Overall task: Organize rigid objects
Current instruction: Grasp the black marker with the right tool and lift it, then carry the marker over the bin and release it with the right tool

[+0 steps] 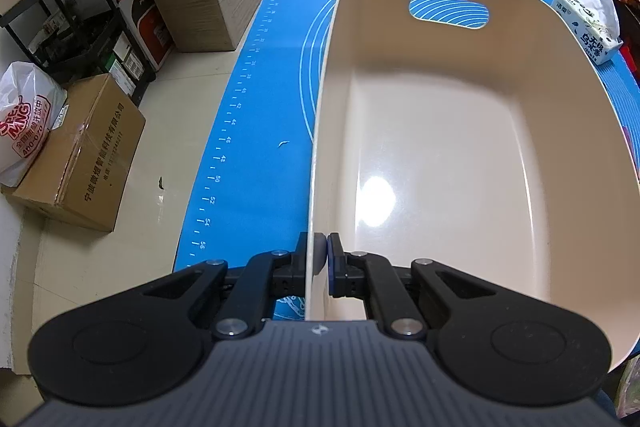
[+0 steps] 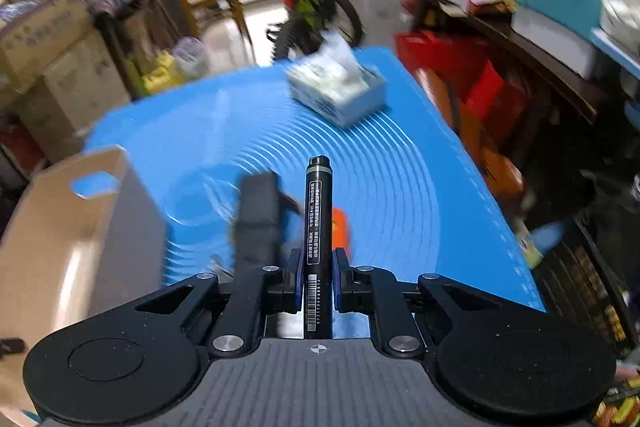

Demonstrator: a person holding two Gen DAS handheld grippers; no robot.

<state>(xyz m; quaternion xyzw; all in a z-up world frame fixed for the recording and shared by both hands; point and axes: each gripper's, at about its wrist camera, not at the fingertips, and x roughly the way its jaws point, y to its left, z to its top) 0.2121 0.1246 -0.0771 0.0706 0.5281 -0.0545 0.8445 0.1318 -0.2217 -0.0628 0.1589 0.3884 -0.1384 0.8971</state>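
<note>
Boxes, bags and a bike crowd the room around a table covered by a blue mat (image 1: 256,99) with white rings and ruler marks.

On the mat sits a big cream bin (image 1: 440,147) with a cut-out handle hole in its far wall. Nothing can be seen inside it, but its near end is hidden behind the left gripper (image 1: 322,259). That gripper pinches the bin's thin near-left wall, with one finger outside and one inside. The bin's right side runs out of the picture.

In the right wrist view, the right gripper (image 2: 318,279) is closed on a black marker (image 2: 319,227). The marker points straight ahead between the fingers, with its cap end far out. White writing and a barcode run down its side. Its back end is hidden under the gripper body. It is held above the mat, just right of the bin (image 2: 80,219), whose handle hole shows there too.

Much of this view is smeared. A dark blurry thing (image 2: 258,211) lies on the mat just left of the marker, and what it is cannot be told. A bit of something orange (image 2: 341,227) peeks out from behind the marker. Farther back on the mat stands a tissue pack (image 2: 340,87), also blurry. It is sharper in the left view (image 1: 588,23), near the mat's far right edge.
</note>
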